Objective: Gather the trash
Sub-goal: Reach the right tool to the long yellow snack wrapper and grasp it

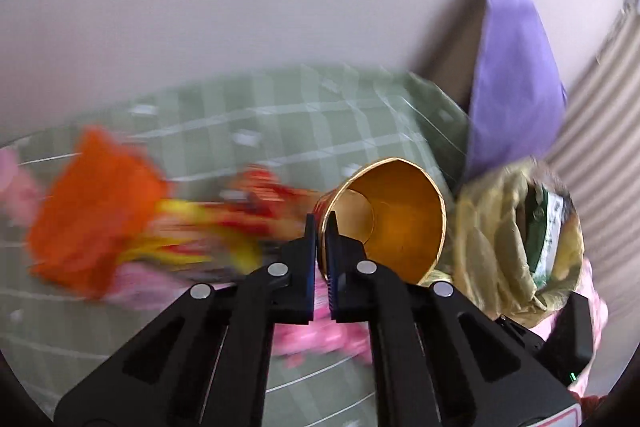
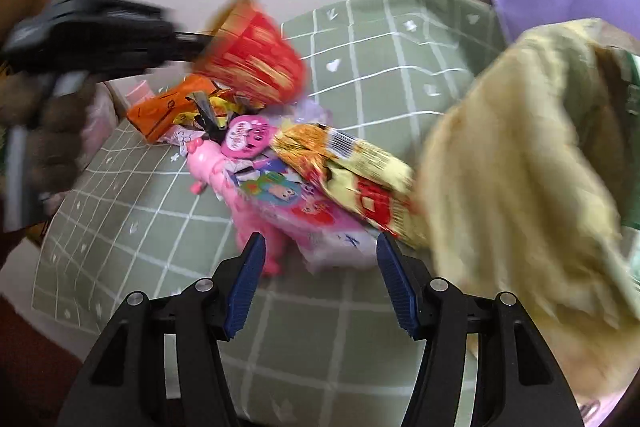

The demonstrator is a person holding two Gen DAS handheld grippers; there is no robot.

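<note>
Left gripper (image 1: 320, 227): we see it clenched on the rim of the paper cup (image 1: 394, 215).
Cup: lifted, just left of the yellow bag (image 1: 516, 239).
Right gripper (image 2: 320, 259): released, jaws wide, above the pink wrapper (image 2: 304, 215).
Wrapper pile: on the green checked surface (image 2: 376, 67), left of the bag.

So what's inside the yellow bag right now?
Through the yellow bag's open mouth, a green and white package shows. Anything deeper is hidden by the crumpled sides.
</note>
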